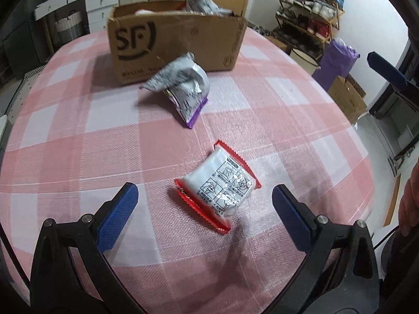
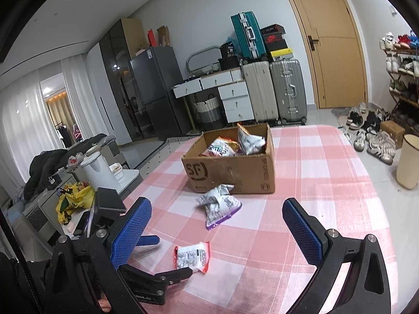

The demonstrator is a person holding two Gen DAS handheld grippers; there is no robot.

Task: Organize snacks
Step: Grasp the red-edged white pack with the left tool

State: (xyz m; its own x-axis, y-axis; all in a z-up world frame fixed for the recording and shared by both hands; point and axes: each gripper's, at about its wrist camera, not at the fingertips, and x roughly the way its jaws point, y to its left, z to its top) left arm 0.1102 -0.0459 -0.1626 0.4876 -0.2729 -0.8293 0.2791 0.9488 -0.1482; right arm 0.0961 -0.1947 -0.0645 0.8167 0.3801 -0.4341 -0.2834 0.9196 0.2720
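Note:
A small white snack packet with red edges [image 1: 218, 187] lies flat on the pink checked tablecloth [image 1: 78, 141], just ahead of and between the fingertips of my open left gripper [image 1: 204, 196]; it also shows in the right wrist view [image 2: 192, 256]. A crumpled silver packet with a purple edge [image 1: 183, 89] lies against the front of the cardboard SF box [image 1: 172, 49], seen also from the right [image 2: 220, 205]. The box [image 2: 230, 172] holds several snack bags [image 2: 235, 144]. My right gripper [image 2: 217, 222] is open, empty and raised above the table. The left gripper [image 2: 157, 264] shows below it.
The table's right edge drops off to a floor with a shoe rack [image 1: 309, 7], cardboard boxes [image 1: 345, 96] and a cream bin [image 2: 408, 162]. Left of the table stands a side table with a white jug [image 2: 95, 168] and a yellow bag [image 2: 74, 198]. Suitcases [image 2: 275, 94] stand behind.

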